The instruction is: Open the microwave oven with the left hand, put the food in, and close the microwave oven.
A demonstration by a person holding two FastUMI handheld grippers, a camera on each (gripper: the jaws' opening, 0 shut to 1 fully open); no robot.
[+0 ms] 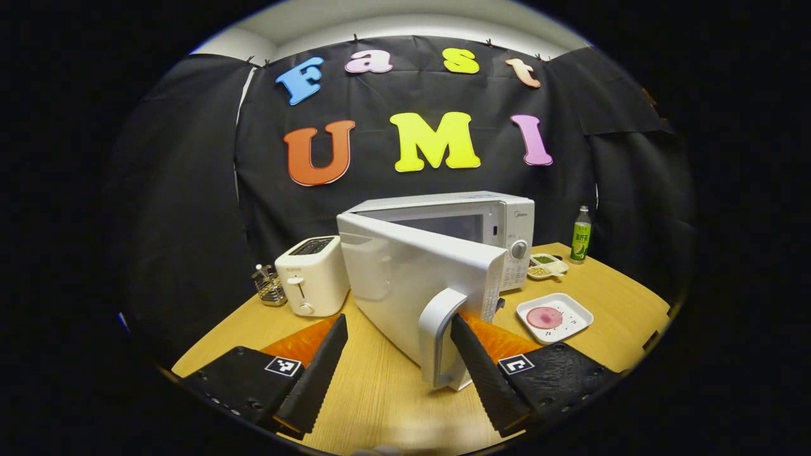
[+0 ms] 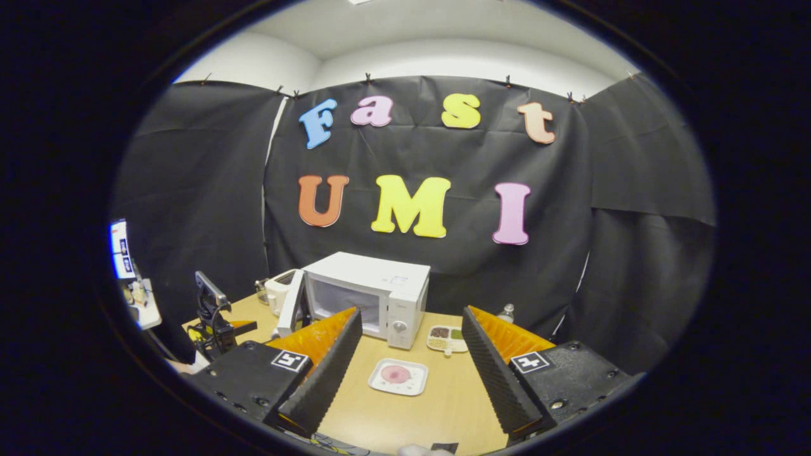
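Left hand-held gripper (image 1: 399, 358) spread beside white microwave's (image 1: 472, 231) half-open door (image 1: 405, 278).

Black cloth wall (image 2: 633, 190), wooden table (image 1: 393, 392)

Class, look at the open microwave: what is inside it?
Through the microwave opening, the right gripper view shows a pale, bare-looking cavity. The swung-out door hides the inside in the left gripper view. The food lies on its tray outside.

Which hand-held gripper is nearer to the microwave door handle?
Left. The left hand-held gripper has the microwave door handle between its open fingers; the right hand-held gripper hangs farther back, above the plate.
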